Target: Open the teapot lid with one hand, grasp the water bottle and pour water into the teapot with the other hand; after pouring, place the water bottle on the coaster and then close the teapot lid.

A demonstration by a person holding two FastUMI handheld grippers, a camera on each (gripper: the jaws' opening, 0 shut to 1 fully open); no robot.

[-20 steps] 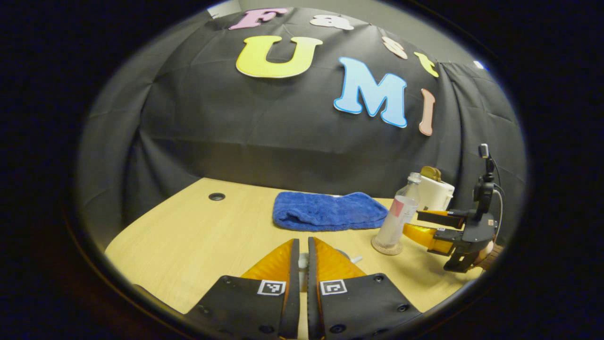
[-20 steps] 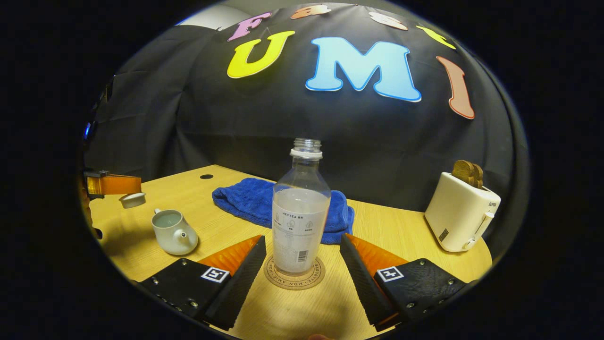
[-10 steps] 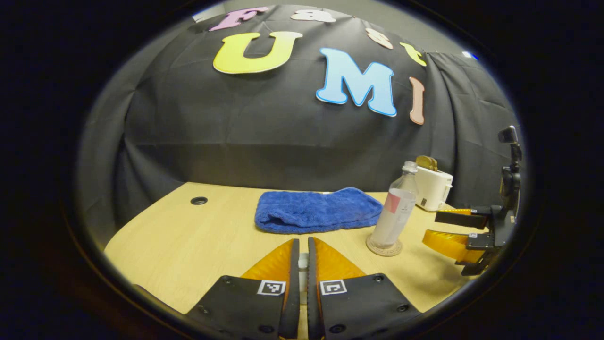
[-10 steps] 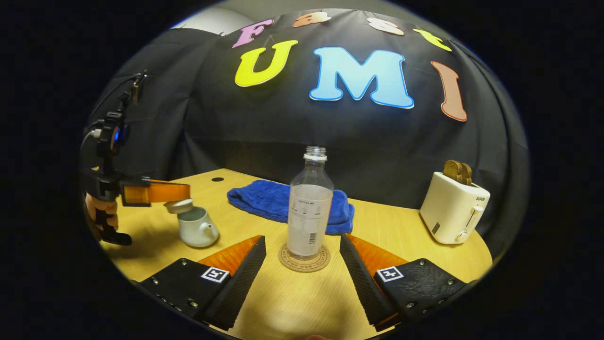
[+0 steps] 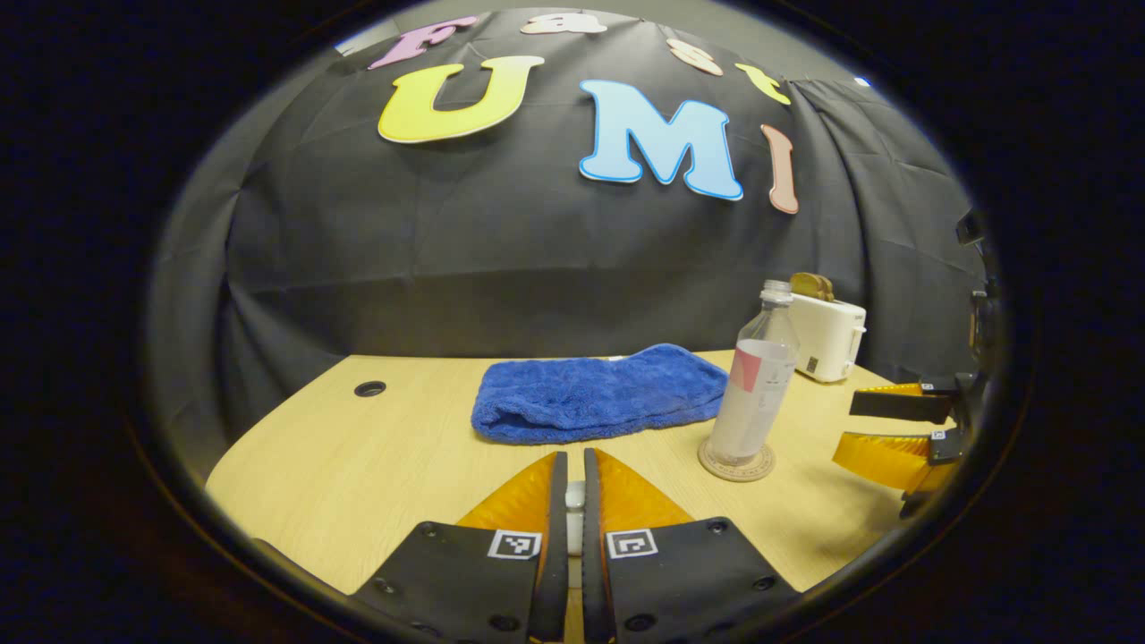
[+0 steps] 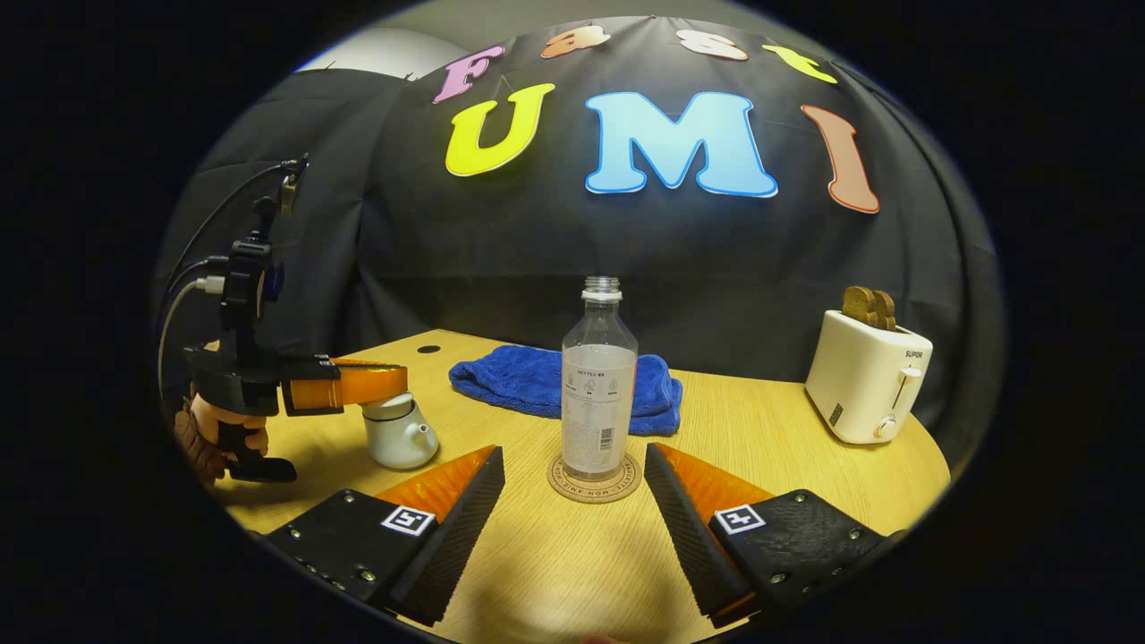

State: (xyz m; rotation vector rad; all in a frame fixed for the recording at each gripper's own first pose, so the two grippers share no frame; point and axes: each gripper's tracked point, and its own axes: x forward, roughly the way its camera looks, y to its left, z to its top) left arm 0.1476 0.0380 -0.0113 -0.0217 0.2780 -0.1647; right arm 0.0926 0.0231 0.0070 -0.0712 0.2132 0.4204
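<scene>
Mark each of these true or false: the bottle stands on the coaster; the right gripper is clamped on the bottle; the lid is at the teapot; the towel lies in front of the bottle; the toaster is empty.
1. The water bottle stands upright on the coaster. True.
2. The right gripper is clamped on the bottle. False: its fingers are spread, apart from the bottle.
3. The left gripper holds the lid at the teapot. True.
4. The blue towel lies in front of the bottle. False: behind it.
5. The toaster is empty. False: toast sticks out.
</scene>
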